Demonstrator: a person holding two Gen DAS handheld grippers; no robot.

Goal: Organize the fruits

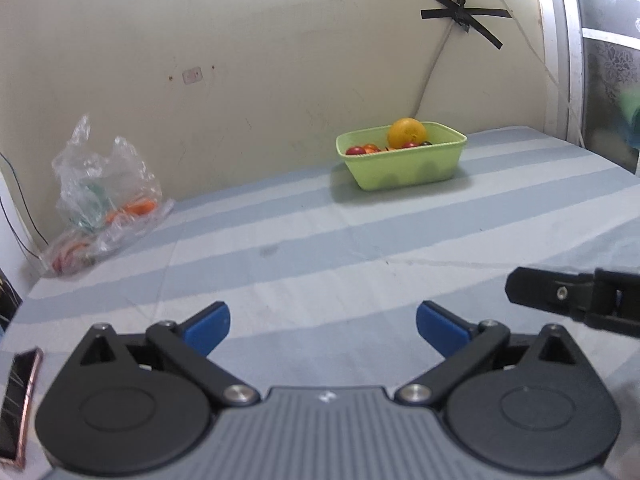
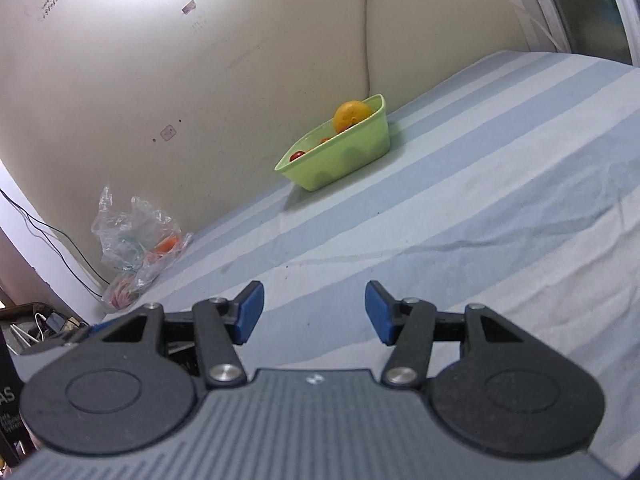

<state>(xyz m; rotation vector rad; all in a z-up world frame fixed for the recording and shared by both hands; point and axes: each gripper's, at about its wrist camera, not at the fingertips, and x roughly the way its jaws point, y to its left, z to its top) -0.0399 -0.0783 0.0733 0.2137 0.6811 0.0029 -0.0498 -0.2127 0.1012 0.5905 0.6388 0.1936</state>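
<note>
The left claw (image 1: 322, 326) is hanging released above the striped sheet (image 1: 360, 240), its blue pads (image 1: 208, 326) standing wide apart with nothing between them. The right claw (image 2: 314, 312) is also released and is gripping nothing; its blue pads (image 2: 250, 310) are apart over the same sheet. In the left wrist view, a black finger of the right claw is showing at the right edge. The surface looks like a bed with a blue and white striped cover. The green basket (image 1: 400, 172) is sitting far ahead on the sheet, near the wall (image 1: 240, 60). Inside it the orange (image 1: 406, 132) is rising above the rim, and small red fruits (image 1: 362, 149) are lying beside it. A clear plastic bag (image 1: 100, 196) with orange things inside is lying well apart to the left, against the wall. A phone (image 1: 18, 404) is lying at the left edge of the sheet. In the right wrist view, the letters "AS" are showing on a dark object (image 2: 8, 396) at the left edge; the rest is too small to read. Black tape (image 1: 464, 16) is holding a cable on the wall.
</note>
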